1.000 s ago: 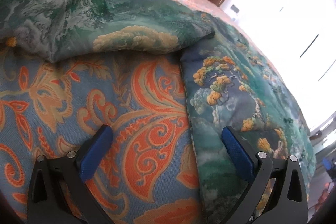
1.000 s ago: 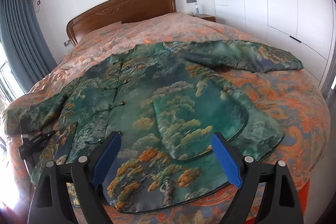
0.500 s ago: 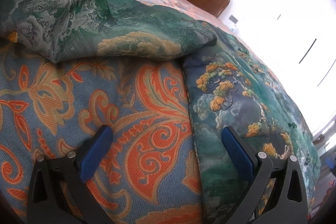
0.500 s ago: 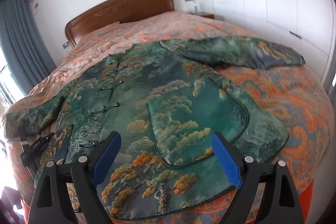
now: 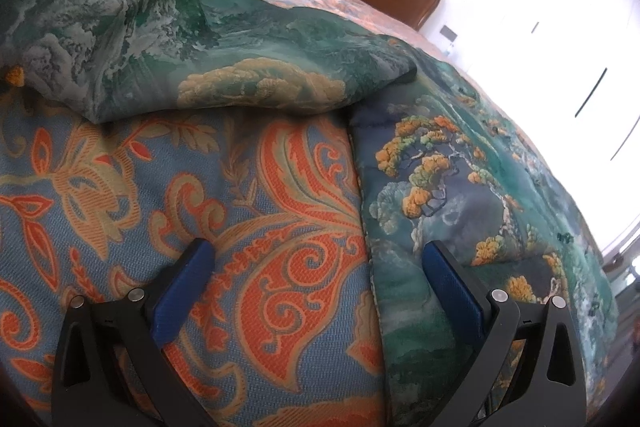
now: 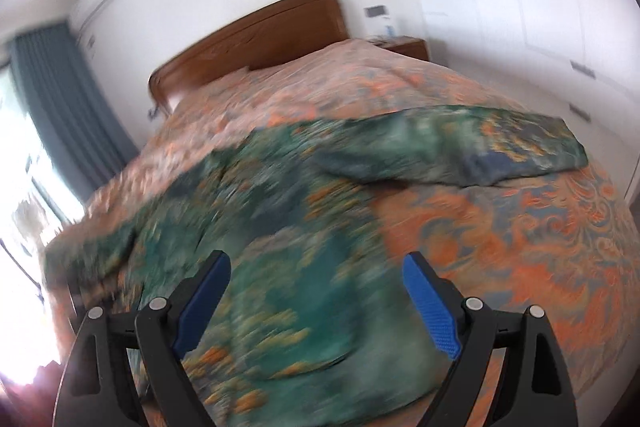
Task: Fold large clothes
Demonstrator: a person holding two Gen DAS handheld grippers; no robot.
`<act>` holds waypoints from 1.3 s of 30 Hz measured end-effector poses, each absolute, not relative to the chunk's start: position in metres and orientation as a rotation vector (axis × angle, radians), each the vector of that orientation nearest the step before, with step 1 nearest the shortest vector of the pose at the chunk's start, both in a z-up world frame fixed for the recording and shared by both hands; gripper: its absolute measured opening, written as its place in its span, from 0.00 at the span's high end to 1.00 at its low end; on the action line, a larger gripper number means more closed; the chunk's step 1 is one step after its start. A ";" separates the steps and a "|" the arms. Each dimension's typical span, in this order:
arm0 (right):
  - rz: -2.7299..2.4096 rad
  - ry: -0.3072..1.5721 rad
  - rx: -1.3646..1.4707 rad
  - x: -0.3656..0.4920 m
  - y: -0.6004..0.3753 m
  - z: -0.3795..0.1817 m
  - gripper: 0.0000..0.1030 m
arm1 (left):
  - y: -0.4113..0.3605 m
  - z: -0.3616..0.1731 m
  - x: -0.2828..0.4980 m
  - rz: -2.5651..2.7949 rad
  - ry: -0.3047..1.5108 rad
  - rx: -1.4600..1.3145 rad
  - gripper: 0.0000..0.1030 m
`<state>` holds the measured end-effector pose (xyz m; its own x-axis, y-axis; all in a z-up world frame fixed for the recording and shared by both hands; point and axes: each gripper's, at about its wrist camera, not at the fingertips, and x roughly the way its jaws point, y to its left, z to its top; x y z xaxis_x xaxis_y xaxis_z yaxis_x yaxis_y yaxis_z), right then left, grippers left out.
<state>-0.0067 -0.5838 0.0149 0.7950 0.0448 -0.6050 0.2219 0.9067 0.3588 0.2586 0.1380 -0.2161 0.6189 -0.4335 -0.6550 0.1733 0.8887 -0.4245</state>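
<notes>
Both my tools are over the bed, neither holding anything. Left gripper (image 5: 316, 263): fingers spread wide, hovering low, straddling the side edge of the jacket (image 5: 460, 187). One blue pad sits over the bare bedspread (image 5: 200, 227), the other over green fabric. Nothing between them is pinched.

Right gripper (image 6: 316, 279): spread just as wide, empty, above the lower front of the jacket (image 6: 280, 227). That view is smeared, so I can't read fine detail or the hem there.

The jacket lies flat, front up, across the foot half of the bed, with the wooden headboard (image 6: 248, 35) beyond. One sleeve (image 6: 460, 147) reaches out over the bedspread in the right view; the other sleeve (image 5: 180, 47) is the thick ridge just ahead of my left tool.

My read: I'm at the start of the first fold, setting up a grasp on the left side.

Notes for doing it well:
- Dip the left tool so the lower finger slides under the jacket edge only, not the bedspread; the cover is textured and could come up too.
- Take all the jacket's layers in one bite.
- The fabric looks thick and padded, so close fully and check hold before lifting.
- Let the right view settle before choosing its grasp.
</notes>
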 end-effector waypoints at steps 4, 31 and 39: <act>-0.136 0.613 0.664 0.008 -0.692 -0.002 0.13 | 0.144 -0.214 0.263 -0.372 0.883 -0.419 0.00; -0.451 0.471 0.752 0.129 -0.803 0.009 0.88 | 0.067 -0.040 0.163 -0.128 0.576 -0.061 0.00; 0.002 0.473 0.427 0.241 -0.604 0.142 0.88 | 0.063 -0.065 0.134 -0.185 0.653 -0.108 0.00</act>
